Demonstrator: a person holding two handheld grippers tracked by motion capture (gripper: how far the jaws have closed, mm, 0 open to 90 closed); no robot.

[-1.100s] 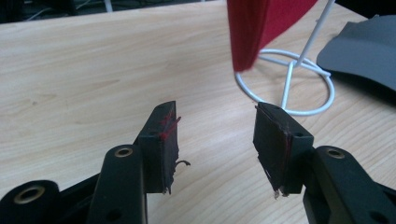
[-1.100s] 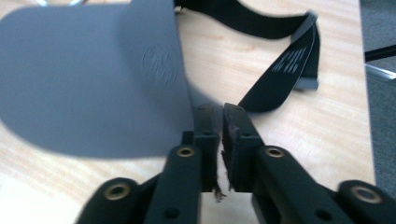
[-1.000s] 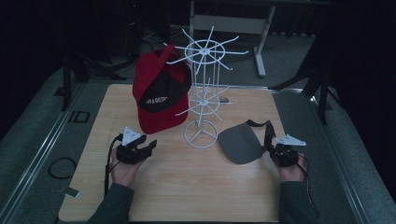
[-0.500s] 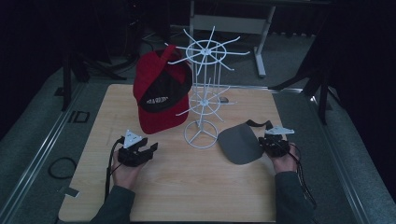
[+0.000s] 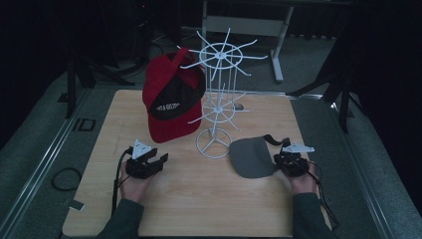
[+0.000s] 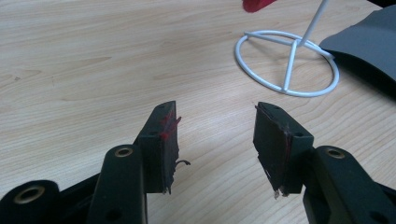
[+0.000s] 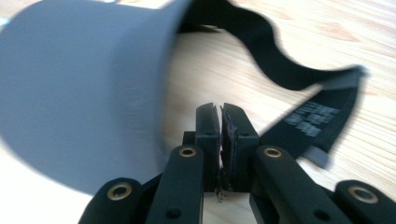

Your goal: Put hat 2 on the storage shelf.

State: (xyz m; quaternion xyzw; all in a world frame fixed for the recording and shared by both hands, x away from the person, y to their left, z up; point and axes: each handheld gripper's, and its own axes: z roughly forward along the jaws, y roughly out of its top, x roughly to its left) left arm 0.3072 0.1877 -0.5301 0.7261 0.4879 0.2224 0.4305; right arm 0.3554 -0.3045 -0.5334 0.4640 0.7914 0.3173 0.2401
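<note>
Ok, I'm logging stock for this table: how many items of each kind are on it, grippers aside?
Red cap: 1
Grey visor: 1
White wire rack: 1
Total: 3

left gripper: black body, grey three-cornered plate on top, black cable trailing from its near side
left jaws: two black arms with brass-coloured rivets; flat dark pads with frayed edges and red smears
right gripper: black body, pale grey three-cornered plate on top, thin black cable running toward the near right
right jaws: black arms with brass-coloured rivets; dark worn pads with ragged lower edges
sleeves: dark grey-green, long, reaching to both wrists
</note>
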